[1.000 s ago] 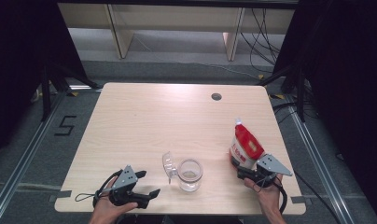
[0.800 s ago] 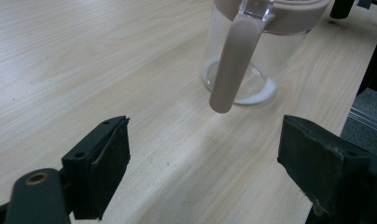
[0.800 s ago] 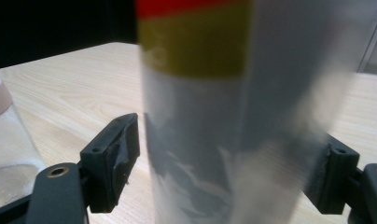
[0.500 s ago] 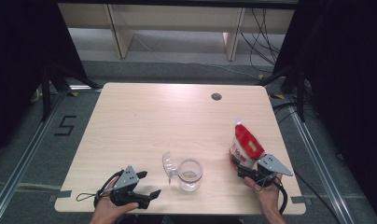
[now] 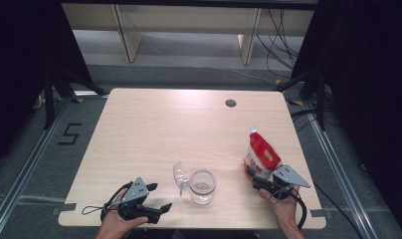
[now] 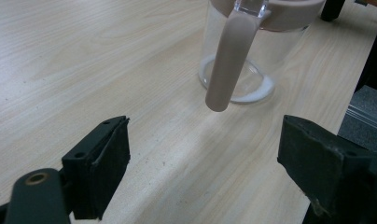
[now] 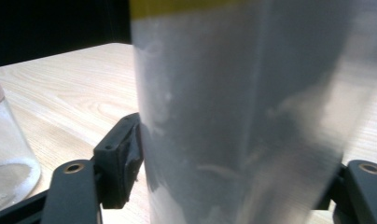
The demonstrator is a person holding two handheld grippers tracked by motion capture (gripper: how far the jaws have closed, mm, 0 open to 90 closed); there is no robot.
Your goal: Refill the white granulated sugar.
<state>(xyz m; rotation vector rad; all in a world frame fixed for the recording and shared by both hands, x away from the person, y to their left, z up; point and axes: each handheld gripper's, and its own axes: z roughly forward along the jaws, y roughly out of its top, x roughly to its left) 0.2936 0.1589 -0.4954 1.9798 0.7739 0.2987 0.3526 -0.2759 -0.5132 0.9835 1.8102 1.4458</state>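
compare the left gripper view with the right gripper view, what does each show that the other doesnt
Left gripper view alone: the left tool with open jaws and nothing between them, and the jar's open lid flap hanging down its front. Right gripper view alone: the bag between the right tool's jaws, which have just been closing; the left pad touches the bag's side. Shared: the clear jar with white powder at its bottom, and the wooden table.

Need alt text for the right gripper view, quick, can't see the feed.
A translucent bag stands between the right tongs, whose jaws have just been closing; the left pad touches its side. A glass jar stands on the wooden table at far left.
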